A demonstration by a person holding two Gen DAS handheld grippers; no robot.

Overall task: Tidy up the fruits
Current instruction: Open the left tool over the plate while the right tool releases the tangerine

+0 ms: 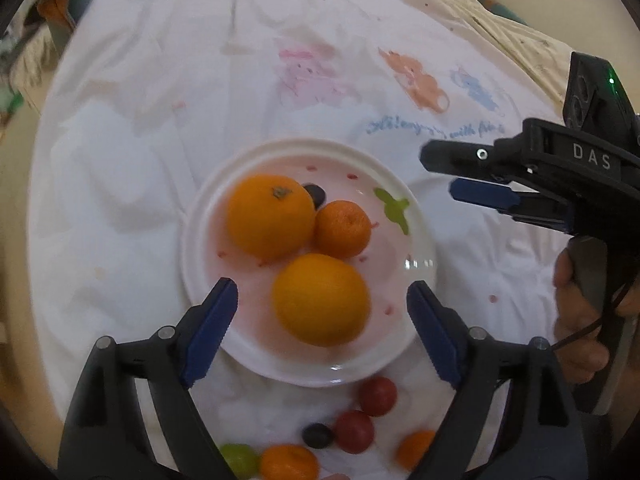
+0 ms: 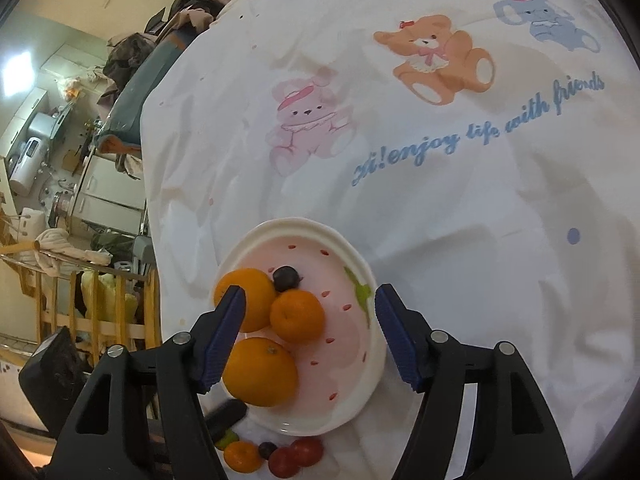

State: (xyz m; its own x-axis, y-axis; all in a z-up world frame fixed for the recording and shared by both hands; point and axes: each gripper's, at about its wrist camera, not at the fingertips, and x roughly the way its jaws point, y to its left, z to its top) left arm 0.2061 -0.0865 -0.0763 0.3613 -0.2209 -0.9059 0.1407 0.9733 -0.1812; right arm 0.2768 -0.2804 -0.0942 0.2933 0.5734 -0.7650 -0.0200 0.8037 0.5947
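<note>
Now 3 oranges (image 1: 320, 300), 1 grape (image 1: 314, 193) on plate (image 1: 416, 276).

White round plate (image 1: 416, 248) with pink centre, red seed marks and a green leaf print, lying flat at mid-frame of the left wrist view, lower centre of the right (image 2: 360, 396). Carrying three oranges touching in a cluster: large one (image 1: 270, 216) upper left, stem scar up; small one (image 1: 343, 229) to its right; another large one (image 1: 322, 300) nearest the bottom edge. Dark grape (image 1: 315, 194) tucked behind. Scattered on cloth below the plate: two red cherry tomatoes (image 1: 377, 396), a dark grape (image 1: 317, 436), two small oranges (image 1: 289, 462), a green grape (image 1: 240, 458).
</note>
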